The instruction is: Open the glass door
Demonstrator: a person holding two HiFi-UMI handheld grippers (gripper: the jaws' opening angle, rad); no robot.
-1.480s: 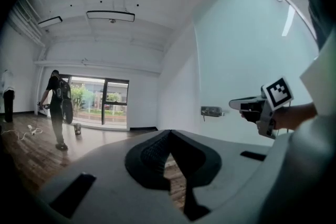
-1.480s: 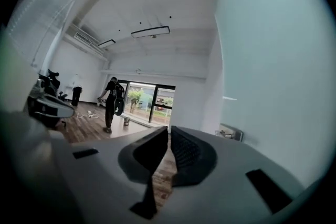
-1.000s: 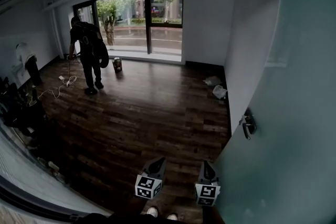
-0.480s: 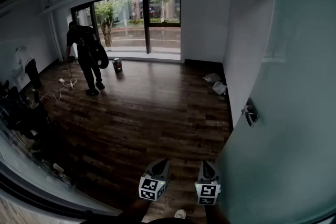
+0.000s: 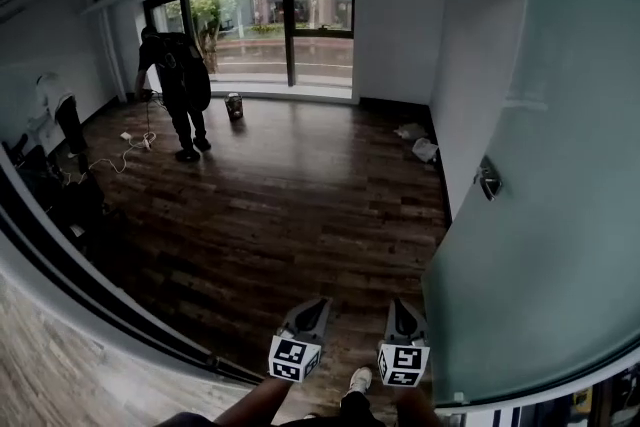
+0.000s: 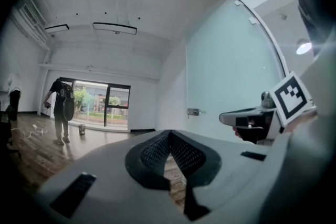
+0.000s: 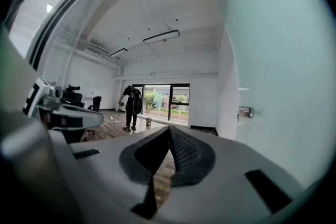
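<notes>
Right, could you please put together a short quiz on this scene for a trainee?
1. True or false: the left gripper and the right gripper both have their fingers together, with nothing between them.
2. In the head view, the glass door stands: A) at the left; B) at the right; C) out of sight.
3. Does either gripper touch the handle?
Key: 1 true; 2 B; 3 no, both are apart from it.
</notes>
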